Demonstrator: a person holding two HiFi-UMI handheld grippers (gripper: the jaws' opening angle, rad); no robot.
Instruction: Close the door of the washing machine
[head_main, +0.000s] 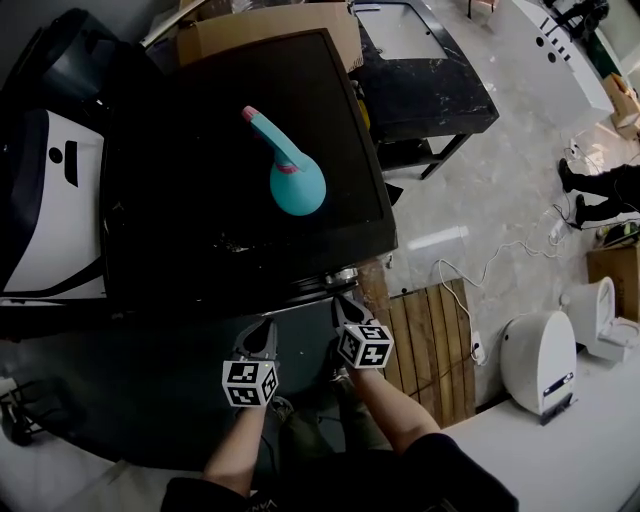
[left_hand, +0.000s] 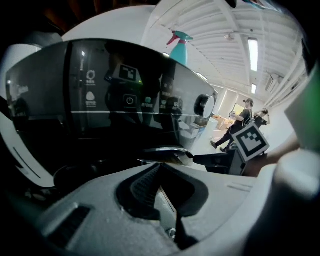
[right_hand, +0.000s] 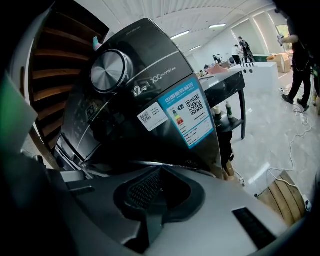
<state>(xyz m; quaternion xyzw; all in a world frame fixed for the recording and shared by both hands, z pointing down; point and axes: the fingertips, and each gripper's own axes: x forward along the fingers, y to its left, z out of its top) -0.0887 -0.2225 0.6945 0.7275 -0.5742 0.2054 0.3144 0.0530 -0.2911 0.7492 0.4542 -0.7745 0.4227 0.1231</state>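
Observation:
In the head view I look down on the black washing machine (head_main: 240, 170). Both grippers are at its front edge, side by side. My left gripper (head_main: 265, 330) is shut with nothing between its fingers, and my right gripper (head_main: 343, 305) is also shut and empty. In the left gripper view the left gripper (left_hand: 159, 166) points at the chrome door rim (left_hand: 165, 150) below the dark control panel (left_hand: 125, 100). The right gripper (right_hand: 160, 170) faces the machine's front corner, under the silver knob (right_hand: 109, 71) and a blue label (right_hand: 189, 111). Whether either gripper touches the door I cannot tell.
A teal spray bottle (head_main: 290, 170) lies on the machine's top. A white appliance (head_main: 45, 210) stands to its left and a wooden pallet (head_main: 430, 340) with a white cable (head_main: 480, 270) to its right. A black table (head_main: 425, 85) is behind. People stand far off (left_hand: 240, 122).

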